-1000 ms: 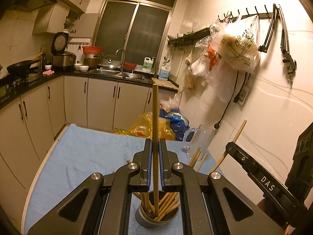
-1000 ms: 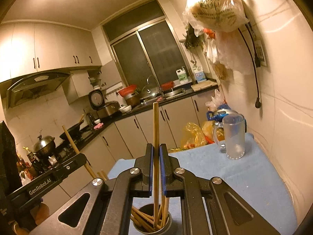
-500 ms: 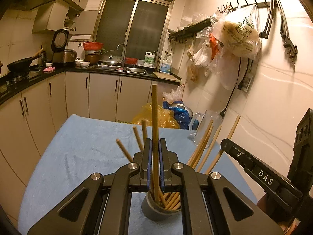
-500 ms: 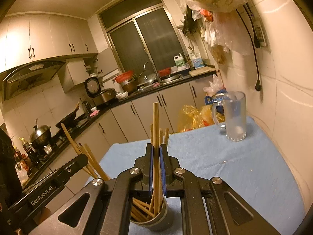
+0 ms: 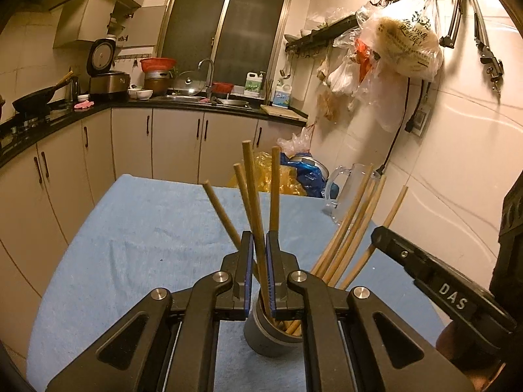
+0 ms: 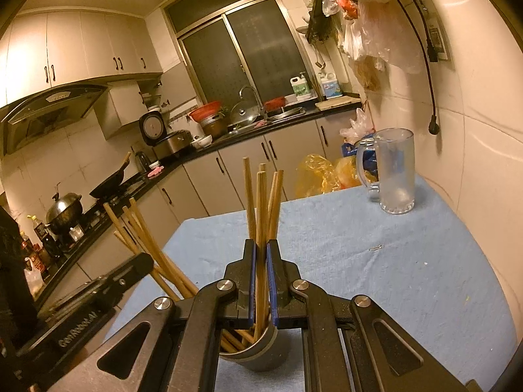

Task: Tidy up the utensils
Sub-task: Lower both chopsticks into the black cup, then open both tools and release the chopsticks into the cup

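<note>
A grey metal cup (image 5: pixel 264 336) stands on the blue cloth (image 5: pixel 147 228) and holds several wooden chopsticks. My left gripper (image 5: pixel 259 245) is shut on one chopstick (image 5: pixel 251 192), whose lower end sits inside the cup. My right gripper (image 6: pixel 260 254) is shut on another chopstick (image 6: pixel 261 215), also reaching down into the same cup (image 6: pixel 261 352). The right gripper's body shows at the right of the left wrist view (image 5: pixel 438 287). Other chopsticks lean out to the sides.
A glass mug (image 6: pixel 392 176) stands at the far right of the table near the wall. Yellow and blue plastic bags (image 5: pixel 294 176) lie beyond the table's far edge. Kitchen cabinets and counter (image 5: pixel 130 130) run behind and to the left.
Both grippers have come down with their chopsticks, whose lower ends now sit in the cup. The cup looks nearer and the other chopsticks rise higher in both views.
</note>
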Motion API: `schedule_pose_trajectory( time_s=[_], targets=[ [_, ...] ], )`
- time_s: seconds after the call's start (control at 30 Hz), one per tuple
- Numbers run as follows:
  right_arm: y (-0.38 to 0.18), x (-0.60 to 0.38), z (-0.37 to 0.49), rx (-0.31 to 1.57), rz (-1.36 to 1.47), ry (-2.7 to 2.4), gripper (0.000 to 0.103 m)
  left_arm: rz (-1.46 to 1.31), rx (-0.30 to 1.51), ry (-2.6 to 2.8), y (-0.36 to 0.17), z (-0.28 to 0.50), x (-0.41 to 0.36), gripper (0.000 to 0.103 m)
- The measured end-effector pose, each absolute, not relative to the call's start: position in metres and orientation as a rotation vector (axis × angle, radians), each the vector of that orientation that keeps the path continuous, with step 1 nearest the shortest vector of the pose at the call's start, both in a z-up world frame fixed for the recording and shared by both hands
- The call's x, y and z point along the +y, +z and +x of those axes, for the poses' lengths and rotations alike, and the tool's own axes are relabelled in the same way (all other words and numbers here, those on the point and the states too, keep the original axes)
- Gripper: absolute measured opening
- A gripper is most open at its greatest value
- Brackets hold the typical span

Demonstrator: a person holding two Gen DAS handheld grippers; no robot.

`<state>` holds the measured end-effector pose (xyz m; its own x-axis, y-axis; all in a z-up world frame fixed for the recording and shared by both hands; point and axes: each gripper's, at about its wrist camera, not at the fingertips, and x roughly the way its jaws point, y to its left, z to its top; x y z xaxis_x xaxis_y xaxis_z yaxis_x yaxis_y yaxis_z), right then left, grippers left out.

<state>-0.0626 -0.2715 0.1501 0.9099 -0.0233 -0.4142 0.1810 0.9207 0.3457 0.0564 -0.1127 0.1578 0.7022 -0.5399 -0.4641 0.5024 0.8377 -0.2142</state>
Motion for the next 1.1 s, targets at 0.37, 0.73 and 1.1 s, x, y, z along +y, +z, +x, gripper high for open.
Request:
schedule_pose_trajectory(
  time_s=[0.37,0.73,1.1],
  targets=[
    [0.15,-0.276,-0.07,0.434,0.425,-0.081,0.009,-0.064,0.55,-0.577,0.156,0.055,-0.111,0.007],
    [0.157,-0.276,-0.088,0.42,0.423,-0.083,0.021,-0.055,0.548,-0.566,0.157,0.046,-0.106,0.012],
    [0.164,-0.277,-0.116,0.399,0.403,-0.131,0.042,-0.054,0.527,-0.54,0.164,0.026,-0.092,0.027]
  ],
)
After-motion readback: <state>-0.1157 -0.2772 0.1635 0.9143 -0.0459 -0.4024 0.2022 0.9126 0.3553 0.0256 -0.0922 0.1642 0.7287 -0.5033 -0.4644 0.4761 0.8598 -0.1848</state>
